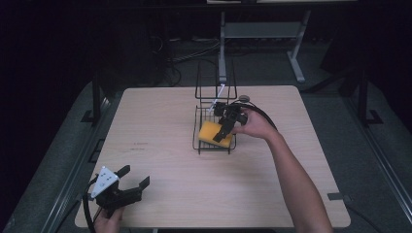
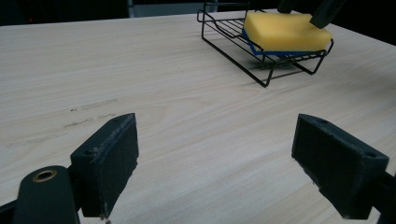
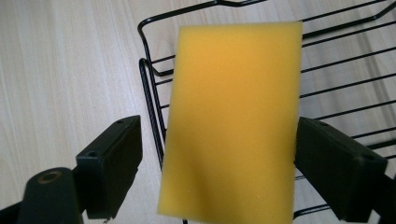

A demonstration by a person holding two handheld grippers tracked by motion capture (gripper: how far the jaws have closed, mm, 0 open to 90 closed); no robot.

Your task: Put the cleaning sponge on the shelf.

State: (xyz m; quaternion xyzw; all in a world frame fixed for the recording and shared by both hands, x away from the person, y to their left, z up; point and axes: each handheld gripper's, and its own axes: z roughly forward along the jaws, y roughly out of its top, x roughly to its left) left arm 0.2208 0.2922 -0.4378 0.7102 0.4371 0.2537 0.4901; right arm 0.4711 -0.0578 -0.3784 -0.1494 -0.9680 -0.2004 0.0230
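High view: a light wooden worktop [image 1: 170,160] stands in a dark room. Near its middle sits a black wire rack [image 1: 214,127] with a low tray and a tall wire back. A yellow sponge [image 1: 214,134] lies in the tray, at the end nearest the person. From the low angle of the left gripper view the sponge [image 2: 286,31] shows a thin blue layer along its underside, and it rests on the wires of the rack [image 2: 261,58].

The person's right hand [image 1: 256,124] reaches in from the right and holds the right tongs [image 1: 222,136] over the tray, jaws pointing down at the sponge. In the right gripper view the 2 black jaws of the right tongs [image 3: 215,163] stand apart, 1 on each long side of the sponge [image 3: 233,121]. The right jaw is at the sponge's edge; a gap shows between the left jaw and the sponge. The tongs are open, not gripping.

The left tongs [image 1: 135,176] rest at the near left corner of the worktop, held by the left hand [image 1: 108,221], well apart from the rack. Their jaws are spread wide with bare wood between them, as the left gripper view shows [image 2: 215,154].
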